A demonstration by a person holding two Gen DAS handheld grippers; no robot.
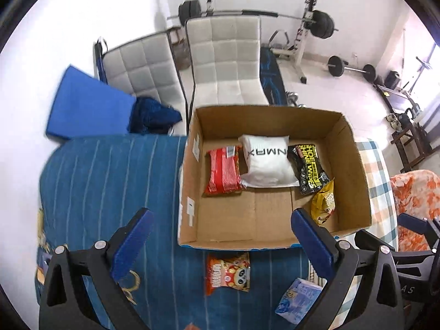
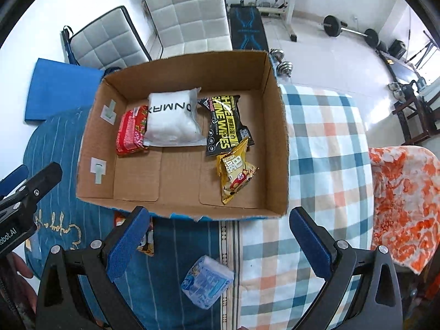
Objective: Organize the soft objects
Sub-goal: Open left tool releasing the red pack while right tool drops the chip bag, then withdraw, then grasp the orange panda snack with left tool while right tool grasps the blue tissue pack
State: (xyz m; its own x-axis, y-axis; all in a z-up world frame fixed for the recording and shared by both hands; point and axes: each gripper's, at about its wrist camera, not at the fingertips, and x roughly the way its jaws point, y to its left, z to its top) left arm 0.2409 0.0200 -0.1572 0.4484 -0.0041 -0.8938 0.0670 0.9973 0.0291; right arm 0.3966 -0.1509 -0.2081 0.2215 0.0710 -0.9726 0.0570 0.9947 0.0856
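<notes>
An open cardboard box (image 1: pixel 189 181) (image 2: pixel 277 137) stands on the bed. In it lie a red packet (image 1: pixel 223 172) (image 2: pixel 130 132), a white pouch (image 1: pixel 268 161) (image 2: pixel 172 118), a black shoe-wipes pack (image 1: pixel 310 169) (image 2: pixel 225 125) and a yellow snack bag (image 1: pixel 324 205) (image 2: pixel 236 173). On the cover in front of the box lie an orange snack bag (image 1: pixel 228 271) and a pale blue tissue pack (image 1: pixel 298 299) (image 2: pixel 206 284). My left gripper (image 1: pixel 220 244) is open and empty above the orange bag. My right gripper (image 2: pixel 217 244) is open and empty above the tissue pack.
The bed has a blue striped cover (image 1: pixel 110 178) and a checked sheet (image 2: pixel 324 151). An orange floral cloth (image 2: pixel 404 206) lies at the right. Two white padded chairs (image 1: pixel 225 60) and a blue mat (image 1: pixel 88 107) stand behind the box. Weights are on the floor.
</notes>
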